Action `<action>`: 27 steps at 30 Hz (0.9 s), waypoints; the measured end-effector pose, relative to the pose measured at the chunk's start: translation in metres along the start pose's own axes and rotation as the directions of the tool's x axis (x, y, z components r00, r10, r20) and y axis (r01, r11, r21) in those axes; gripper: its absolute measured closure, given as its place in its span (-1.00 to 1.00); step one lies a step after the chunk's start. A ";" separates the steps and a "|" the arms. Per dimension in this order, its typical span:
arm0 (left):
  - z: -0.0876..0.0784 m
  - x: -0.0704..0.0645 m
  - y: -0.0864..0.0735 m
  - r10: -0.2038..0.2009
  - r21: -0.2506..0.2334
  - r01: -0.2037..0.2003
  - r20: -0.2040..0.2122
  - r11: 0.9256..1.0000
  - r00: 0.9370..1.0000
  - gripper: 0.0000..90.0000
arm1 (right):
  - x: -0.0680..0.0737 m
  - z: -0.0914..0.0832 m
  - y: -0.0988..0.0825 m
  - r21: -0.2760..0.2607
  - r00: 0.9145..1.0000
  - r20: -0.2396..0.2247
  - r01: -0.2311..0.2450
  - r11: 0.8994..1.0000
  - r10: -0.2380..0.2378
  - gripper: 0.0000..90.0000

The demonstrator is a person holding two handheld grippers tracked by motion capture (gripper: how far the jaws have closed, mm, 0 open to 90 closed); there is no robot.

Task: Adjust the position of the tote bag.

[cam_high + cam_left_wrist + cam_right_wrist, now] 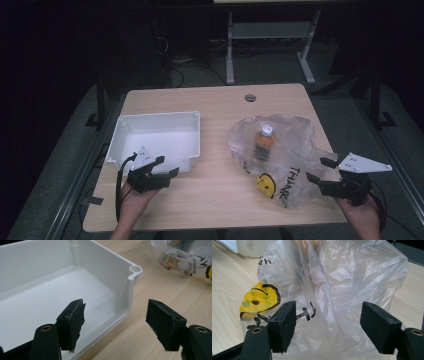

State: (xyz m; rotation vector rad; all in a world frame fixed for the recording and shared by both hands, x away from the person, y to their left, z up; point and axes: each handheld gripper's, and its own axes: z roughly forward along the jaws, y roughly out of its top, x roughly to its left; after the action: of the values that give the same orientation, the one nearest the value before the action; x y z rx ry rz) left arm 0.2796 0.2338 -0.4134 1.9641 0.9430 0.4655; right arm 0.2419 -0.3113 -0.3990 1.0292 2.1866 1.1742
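A thin clear plastic bag (285, 150) printed with a yellow smiley face (266, 184) lies on the right half of the wooden table (215, 195). Inside it lies a bottle (264, 142) with orange contents and a white cap. My right gripper (320, 170) stands open at the bag's near right edge. In the right gripper view the bag (342, 290) bulges between the wide jaws of my right gripper (330, 325), and the pads do not press it. My left gripper (167, 166) is open at the near right corner of a white bin (120, 131). The bin's wall (125, 297) stands between the jaws of my left gripper (117, 322).
The white bin holds nothing that I can see. A round cable hole (250, 97) sits near the table's far edge. Beyond the table are a dark floor and white desk legs (230, 50). Bare wood lies between the bin and the bag.
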 end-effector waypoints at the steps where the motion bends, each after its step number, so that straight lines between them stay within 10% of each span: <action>1: 0.000 -0.001 0.001 -0.001 -0.001 0.001 0.007 1.000 1.000 -0.33 | 0.000 0.000 0.000 0.001 1.000 0.000 -0.003 1.000 0.003 -0.37; 13: -0.004 -0.016 0.019 -0.002 0.010 0.002 0.072 1.000 0.997 -0.33 | -0.001 -0.004 -0.001 -0.015 1.000 0.002 -0.004 1.000 0.004 -0.39; 27: 0.009 -0.047 0.060 0.084 0.043 -0.093 0.170 0.995 0.982 -0.33 | 0.003 -0.002 0.006 -0.014 1.000 -0.005 0.013 1.000 -0.013 -0.41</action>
State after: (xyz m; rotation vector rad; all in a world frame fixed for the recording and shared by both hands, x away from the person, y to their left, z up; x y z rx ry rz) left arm 0.2817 0.1735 -0.3658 2.0624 0.7698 0.3220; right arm 0.2410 -0.3080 -0.3931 1.0063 2.1822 1.1860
